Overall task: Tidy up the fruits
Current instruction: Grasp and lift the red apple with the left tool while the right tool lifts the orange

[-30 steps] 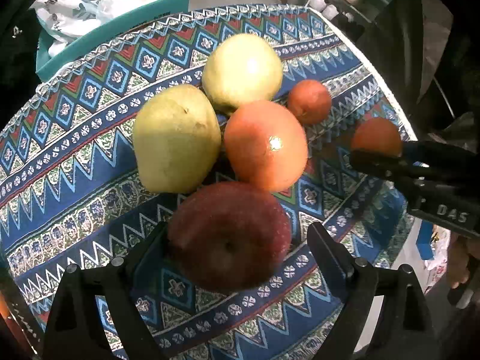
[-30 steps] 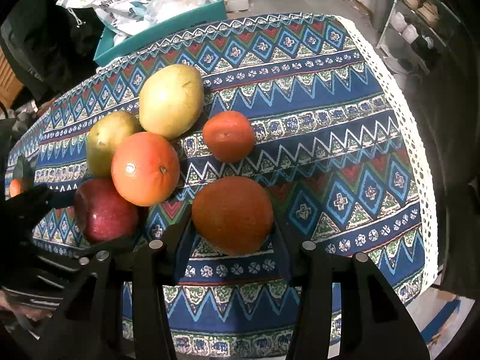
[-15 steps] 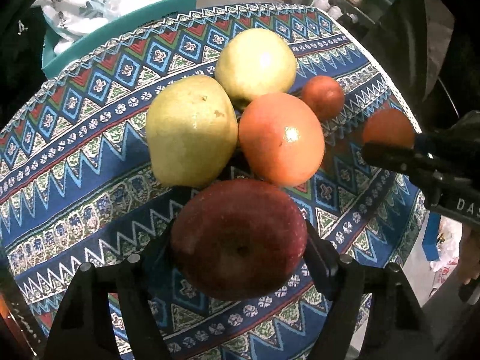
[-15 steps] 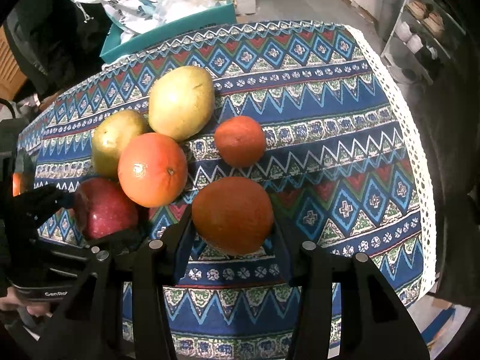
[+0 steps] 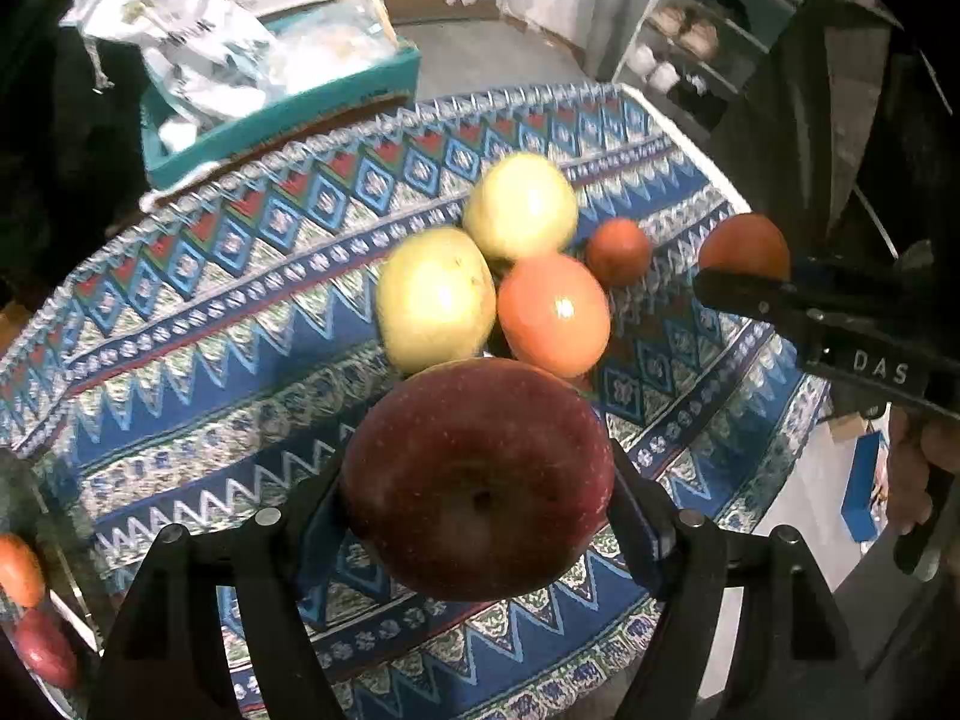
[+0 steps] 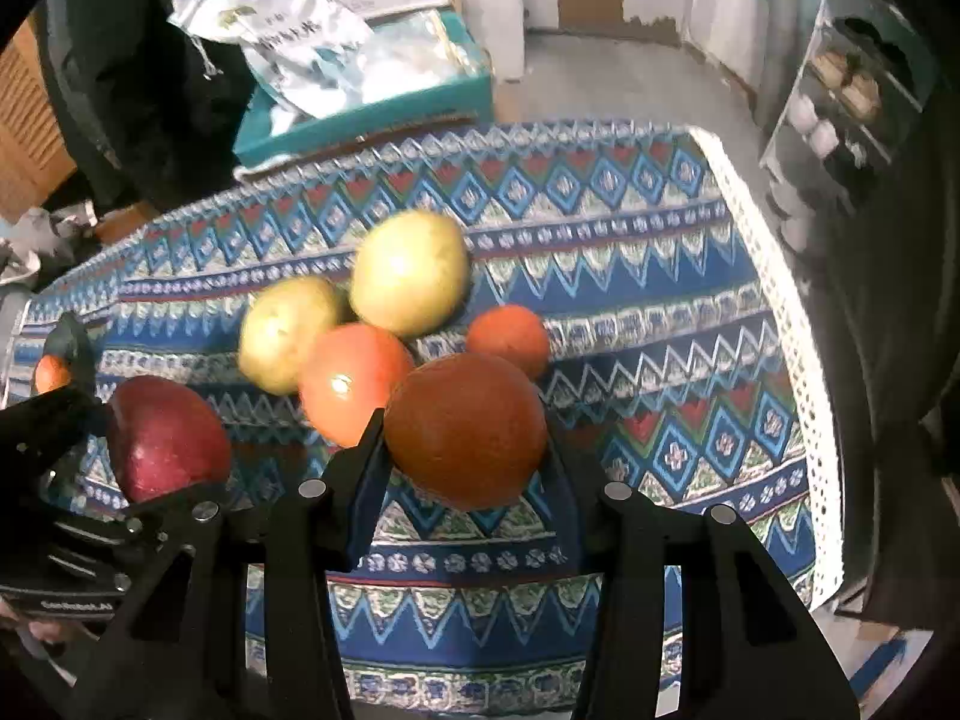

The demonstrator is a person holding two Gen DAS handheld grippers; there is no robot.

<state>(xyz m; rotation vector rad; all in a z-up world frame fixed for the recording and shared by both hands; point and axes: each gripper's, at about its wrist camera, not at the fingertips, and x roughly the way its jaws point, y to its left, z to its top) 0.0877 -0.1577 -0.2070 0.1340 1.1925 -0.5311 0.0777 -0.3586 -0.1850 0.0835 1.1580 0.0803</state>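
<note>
Fruits: we count six on or above the patterned blue woven tablecloth (image 6: pixel 660 276), clustered toward its near half.
Container: we note one teal rectangular box (image 6: pixel 384 114) beyond the table's far edge, holding crinkled white and silver plastic bags (image 6: pixel 300 36); no fruit lies in it.
Red apple: the dark red, speckled, round apple (image 5: pixel 480 474) sits between the fingers of the left gripper (image 5: pixel 480 516), its dimpled end toward the camera; in the right wrist view we see it as (image 6: pixel 165 438), at the left of the group.
Dark orange: the deep-orange, smooth, round fruit (image 6: pixel 465 429) is between the fingers of the right gripper (image 6: pixel 465 456), nearest that camera.
Pears: two yellow-green, rounded, matte pears (image 5: pixel 435 300) and (image 5: pixel 521 207) lie touching on the cloth.
Large orange: we log a bright, glossy orange (image 5: pixel 553 315) pressed against the nearer pear.
Small orange: a small reddish-orange round fruit (image 5: pixel 618 252) lies just beside the further pear.
Left gripper: black plastic, closed against both sides of the red apple.
Right gripper: black plastic, narrowed onto the dark orange, contacting it on both sides.
Cloth edge: white lace trim (image 6: pixel 798 360) runs along the right side.
</note>
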